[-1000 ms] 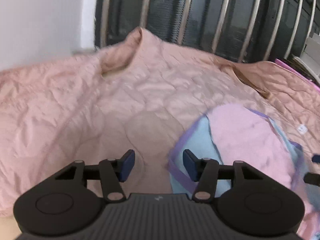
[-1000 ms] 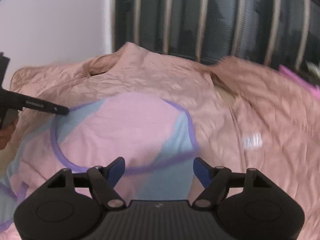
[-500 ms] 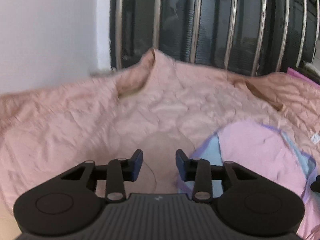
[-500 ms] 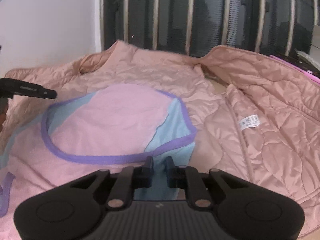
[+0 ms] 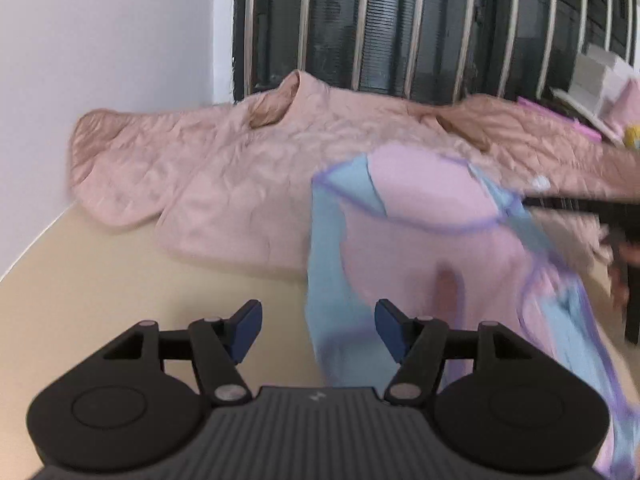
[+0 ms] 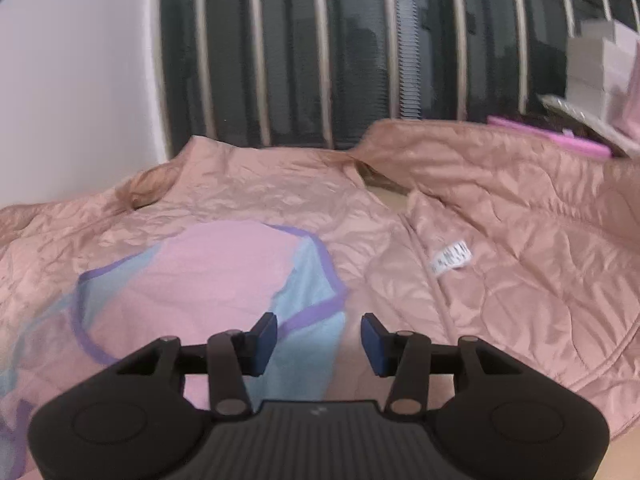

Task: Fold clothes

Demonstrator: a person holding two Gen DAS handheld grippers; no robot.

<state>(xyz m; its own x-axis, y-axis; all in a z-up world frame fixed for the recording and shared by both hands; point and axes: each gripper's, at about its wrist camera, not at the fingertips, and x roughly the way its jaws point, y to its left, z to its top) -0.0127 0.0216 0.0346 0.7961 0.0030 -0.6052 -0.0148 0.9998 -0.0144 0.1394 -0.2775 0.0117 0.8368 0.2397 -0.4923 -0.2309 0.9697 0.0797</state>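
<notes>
Here, at the far left, the pale tabletop (image 5: pixel 100 280) lies bare below the sleeve end of a quilted pink jacket (image 5: pixel 240 184), which sprawls open across the back of the table against the barred window (image 5: pixel 400 32). The left gripper (image 5: pixel 318 330) hangs above that bare patch with its jaws spread and opening, nothing between the pads; the garment's blue edge runs just beside its right finger.

Further right lies the task's piece, a small pink and blue top (image 5: pixel 420 240) with purple trim, partly on the jacket and partly hanging toward the near table edge. It looks thin, light and limp, so it should drape and crumple rather than hold any shape. The sewn purple binding is probably the firmest place to pinch, at a corner or along the neckline curve.

In the right wrist view, the right gripper (image 6: pixel 318 340) sits over the pink and blue top (image 6: pixel 208 280) with its jaws parted and opening; blue cloth shows in the gap, but the pads do not press on it. Right of it, the jacket's white label (image 6: pixel 450 260) shows on the lining.
</notes>
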